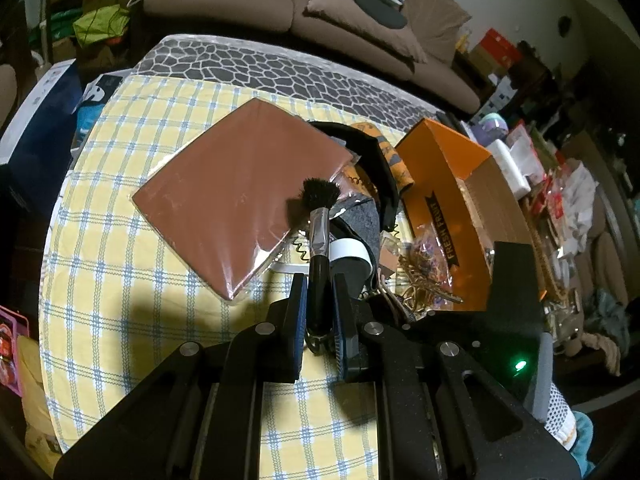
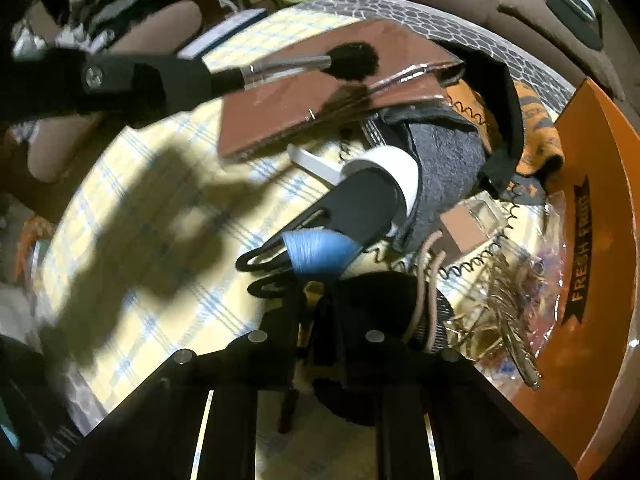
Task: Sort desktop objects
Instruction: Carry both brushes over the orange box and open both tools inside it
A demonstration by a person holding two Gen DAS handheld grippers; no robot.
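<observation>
My left gripper (image 1: 319,292) is shut on the black handle of a makeup brush (image 1: 319,216) and holds it above the table, bristles forward over a brown wrapped notebook (image 1: 240,192). The brush (image 2: 352,60) and left gripper also show in the right wrist view at upper left. My right gripper (image 2: 316,300) hangs low over a pile of small items; its jaws look close together around a dark object, unclear. Just ahead lie a blue thread spool (image 2: 320,254), a black clip (image 2: 260,260) and a white-rimmed tape roll (image 2: 400,172).
An orange "FRESH FRUIT" cardboard box (image 1: 452,184) stands at the right, also in the right wrist view (image 2: 592,240). Gold trinkets in a plastic bag (image 2: 508,300), grey felt, an orange patterned cloth (image 1: 384,148) and a black band crowd the pile. Yellow checked tablecloth (image 1: 120,280) lies left.
</observation>
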